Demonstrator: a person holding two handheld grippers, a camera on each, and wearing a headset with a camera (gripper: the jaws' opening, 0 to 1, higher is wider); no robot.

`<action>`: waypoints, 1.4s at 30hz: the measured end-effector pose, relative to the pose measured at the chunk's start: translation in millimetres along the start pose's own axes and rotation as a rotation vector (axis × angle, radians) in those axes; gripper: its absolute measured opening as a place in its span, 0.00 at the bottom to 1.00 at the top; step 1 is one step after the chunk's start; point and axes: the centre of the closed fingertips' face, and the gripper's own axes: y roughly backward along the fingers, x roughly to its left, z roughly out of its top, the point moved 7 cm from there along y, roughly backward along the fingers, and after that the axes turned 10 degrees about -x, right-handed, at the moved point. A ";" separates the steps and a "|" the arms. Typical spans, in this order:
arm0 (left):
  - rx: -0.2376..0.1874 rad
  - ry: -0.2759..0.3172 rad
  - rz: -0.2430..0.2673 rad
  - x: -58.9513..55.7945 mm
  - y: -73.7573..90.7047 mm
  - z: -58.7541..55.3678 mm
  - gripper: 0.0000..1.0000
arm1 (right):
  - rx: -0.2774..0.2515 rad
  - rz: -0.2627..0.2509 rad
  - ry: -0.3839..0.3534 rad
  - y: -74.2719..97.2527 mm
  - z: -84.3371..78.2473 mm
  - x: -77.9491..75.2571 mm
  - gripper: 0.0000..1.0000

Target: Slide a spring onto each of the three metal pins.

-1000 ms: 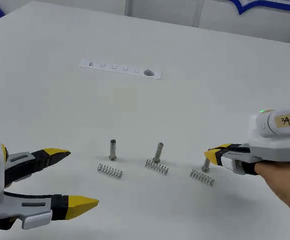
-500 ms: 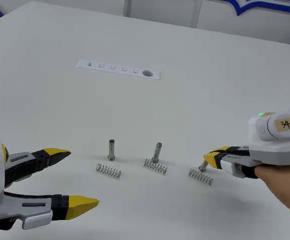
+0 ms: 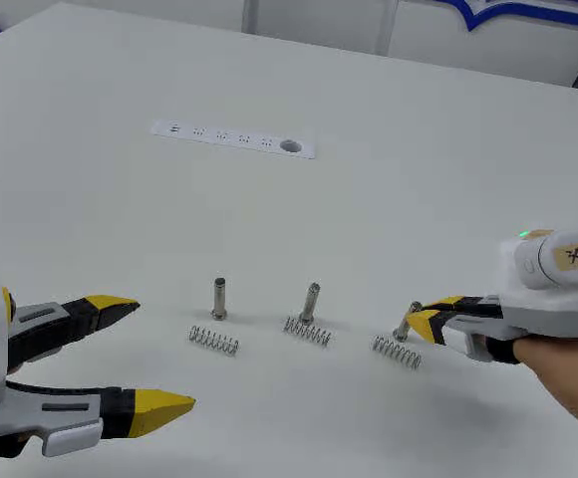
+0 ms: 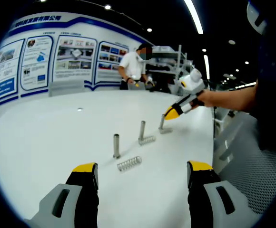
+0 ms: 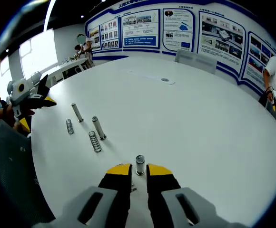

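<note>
Now your right gripper has dropped level with the short silver metal pin, which stands just ahead of its narrowly parted, empty jaws. Its coiled wire spring lies just beside, unthreaded. Your left gripper gapes wide, empty.

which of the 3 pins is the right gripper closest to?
The rightmost pin in the head view: it sits at the jaw tips of the right gripper. The middle pin and left pin stand apart, farther left.
</note>
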 end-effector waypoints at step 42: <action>0.204 -0.117 -0.204 34.3 -52.6 -16.2 0.38 | -0.012 -0.031 0.033 16.2 -9.8 5.4 0.33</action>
